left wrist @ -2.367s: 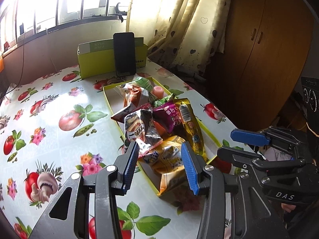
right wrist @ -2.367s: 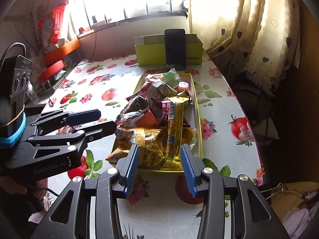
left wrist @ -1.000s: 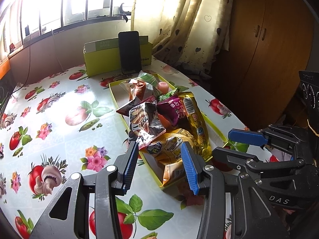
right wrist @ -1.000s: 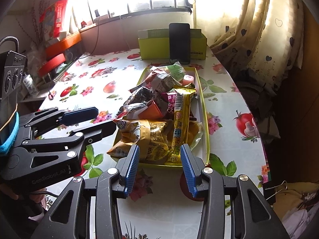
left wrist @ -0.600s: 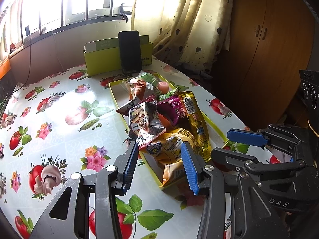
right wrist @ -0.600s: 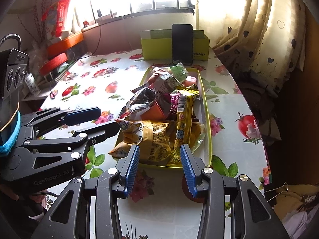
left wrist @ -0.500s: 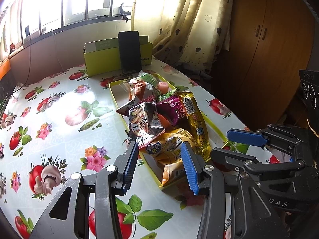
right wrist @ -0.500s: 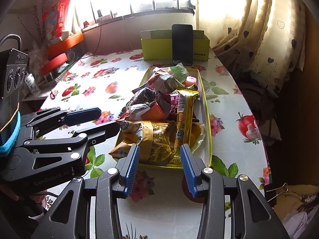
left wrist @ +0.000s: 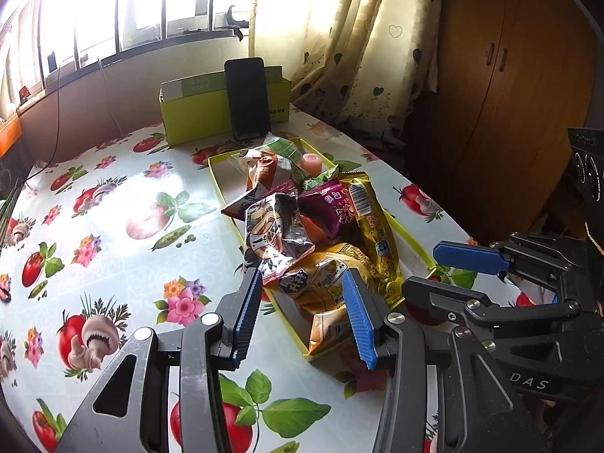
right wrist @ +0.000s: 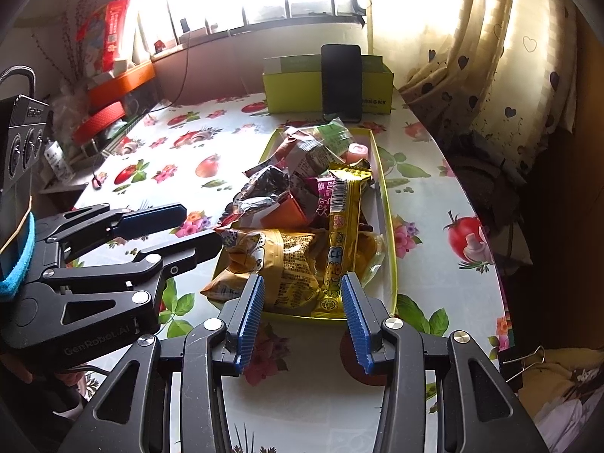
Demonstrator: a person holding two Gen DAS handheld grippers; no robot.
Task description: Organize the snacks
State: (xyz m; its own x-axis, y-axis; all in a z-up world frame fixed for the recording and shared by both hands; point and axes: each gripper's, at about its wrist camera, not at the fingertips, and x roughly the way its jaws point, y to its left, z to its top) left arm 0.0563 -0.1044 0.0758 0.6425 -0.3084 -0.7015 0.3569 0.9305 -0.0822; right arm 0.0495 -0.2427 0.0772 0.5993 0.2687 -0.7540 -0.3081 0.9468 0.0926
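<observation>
The snacks lie heaped in a shallow yellow-green tray that rests on the table with the fruit and flower cloth, near its right edge. The long axis of the tray runs from the near edge of the table toward the far edge, where a green box stands with a dark phone leaning upright against its front. On top of the heap, a long yellow stick packet lies along the same axis as the tray, with its barcode end pointing to the far edge. Beside it there is a purple packet and a dark crumpled packet that leans over the left rim of the tray. At the near end lie orange-yellow bags; one of them hangs a little over the left rim. At the far end I see a green packet and a small pink cup. The left gripper is held over the near left corner of the tray, its blue pads spread apart and holding nothing. The right gripper is held just before the near end of the tray, also spread wide with nothing between its pads. Both grippers point toward the far edge of the table.
</observation>
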